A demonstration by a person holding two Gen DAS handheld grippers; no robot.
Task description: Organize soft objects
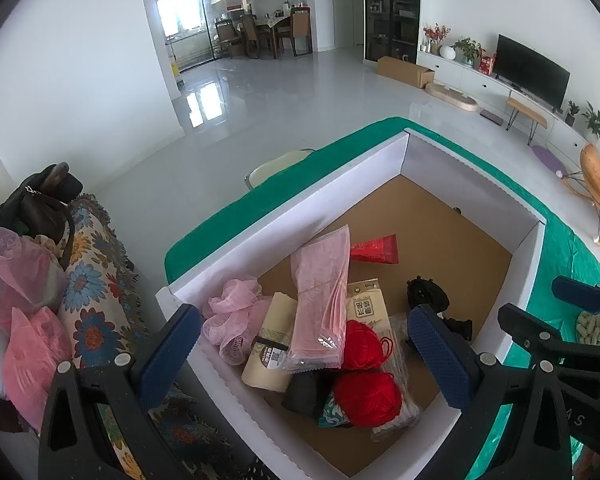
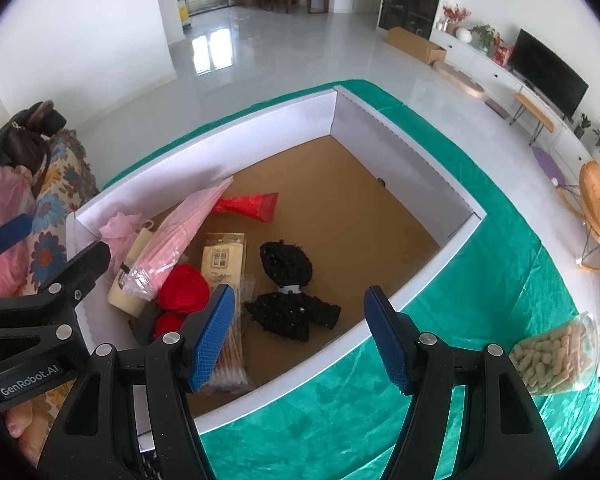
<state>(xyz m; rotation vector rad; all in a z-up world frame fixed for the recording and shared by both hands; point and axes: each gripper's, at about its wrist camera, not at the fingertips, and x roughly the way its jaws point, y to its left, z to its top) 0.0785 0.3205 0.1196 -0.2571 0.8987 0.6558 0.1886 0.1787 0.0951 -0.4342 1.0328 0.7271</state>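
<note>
Box on green desk: yarn, pink pack, black item inside. Pellet bag lies outside, right of the right gripper, nearer it. Left gripper over box. Both jaws wide, empty.

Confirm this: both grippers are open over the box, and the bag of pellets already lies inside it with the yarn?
Not quite. The bag of pellets lies outside the box, on the green cloth, as the right wrist view shows. The rest holds.
</note>
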